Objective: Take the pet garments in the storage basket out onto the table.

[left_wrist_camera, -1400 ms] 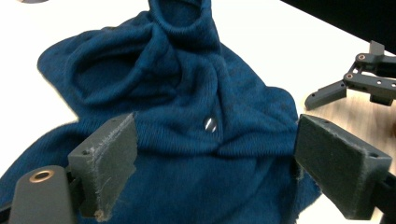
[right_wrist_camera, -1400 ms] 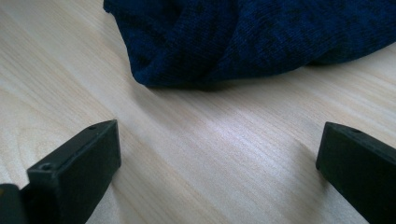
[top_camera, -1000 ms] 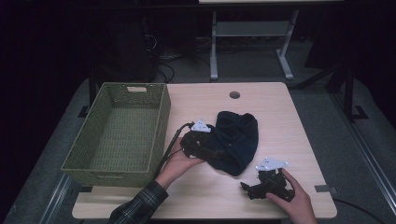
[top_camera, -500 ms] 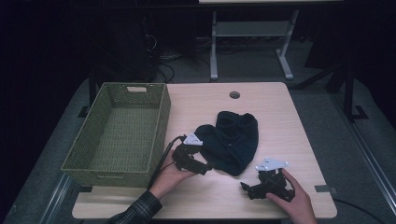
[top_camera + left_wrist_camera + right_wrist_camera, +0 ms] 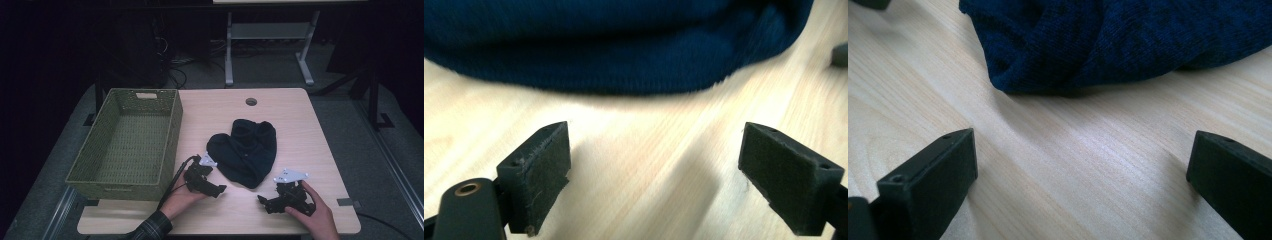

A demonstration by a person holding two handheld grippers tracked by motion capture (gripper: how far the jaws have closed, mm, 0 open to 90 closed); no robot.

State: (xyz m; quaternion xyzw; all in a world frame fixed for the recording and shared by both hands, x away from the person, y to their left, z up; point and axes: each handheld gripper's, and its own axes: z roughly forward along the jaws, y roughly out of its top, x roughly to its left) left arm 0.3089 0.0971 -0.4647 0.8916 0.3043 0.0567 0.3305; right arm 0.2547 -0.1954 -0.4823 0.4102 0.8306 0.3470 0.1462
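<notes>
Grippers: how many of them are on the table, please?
2. The left gripper is between the green basket and the dark blue cloth; the right gripper is near the table's front edge.

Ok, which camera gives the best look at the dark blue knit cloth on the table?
The high view: it shows the whole dark blue cloth crumpled on the table, right of the green basket. The left gripper view catches just its near edge, slightly blurred; the right gripper view shows a folded corner and the knit texture.

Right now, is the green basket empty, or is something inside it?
Empty. In the high view the green basket shows only its bare woven floor; the dark blue cloth lies outside it on the table.
</notes>
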